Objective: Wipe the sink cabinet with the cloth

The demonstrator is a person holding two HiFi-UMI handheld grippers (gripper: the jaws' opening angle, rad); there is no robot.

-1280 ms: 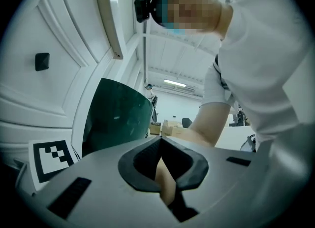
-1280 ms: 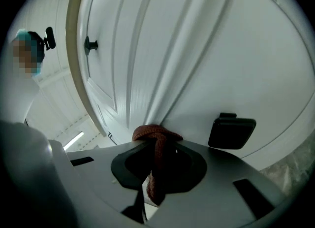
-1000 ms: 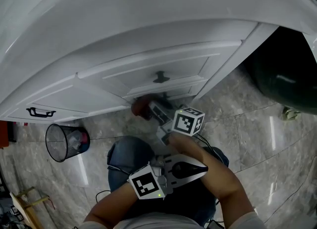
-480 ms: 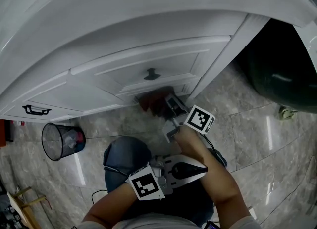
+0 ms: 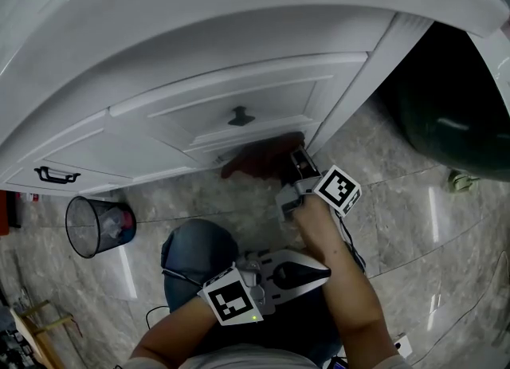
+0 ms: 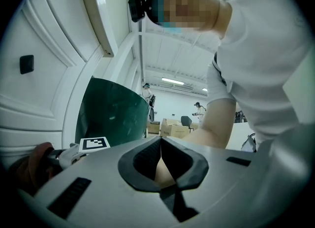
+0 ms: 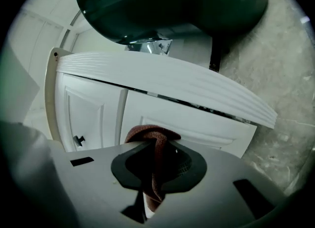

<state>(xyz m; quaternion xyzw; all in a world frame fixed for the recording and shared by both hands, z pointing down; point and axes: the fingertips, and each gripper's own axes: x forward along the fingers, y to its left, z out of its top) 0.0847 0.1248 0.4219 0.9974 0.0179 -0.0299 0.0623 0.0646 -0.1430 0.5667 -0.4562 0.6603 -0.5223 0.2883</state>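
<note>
1. Cloth (image 5: 256,160) is pinched in our right gripper (image 5: 296,170). In the right gripper view the jaws are closed on a fold of the reddish-brown fabric (image 7: 150,136), which runs up between the pads and bunches just past their tips.
2. From the jaws, the bunch lies straight ahead, between them and the foot of the white sink cabinet door (image 5: 239,92). In the head view it sits at frame centre, against the door's bottom rail and just left of its lower right corner.
3. The bunch's long axis follows that bottom edge and trails toward the left of the frame, so it lies across the line of the jaws and not along it.
4. We judge that the coming stroke turns on this. The broad door panel and its dark knob (image 5: 239,116) lie up-frame and to the left of the cloth, while the corner post is just beside it on the right.
5. Our right forearm reaches up from the bottom of the frame nearly straight, with the gripper pointing up-frame at the door's foot and its marker cube turned to the right.
6. Our left gripper (image 5: 323,268) hangs low in the frame, points toward the right edge and is well apart from the cloth. Its jaws are together with nothing between them, so the right hand is the nearer one.
</note>
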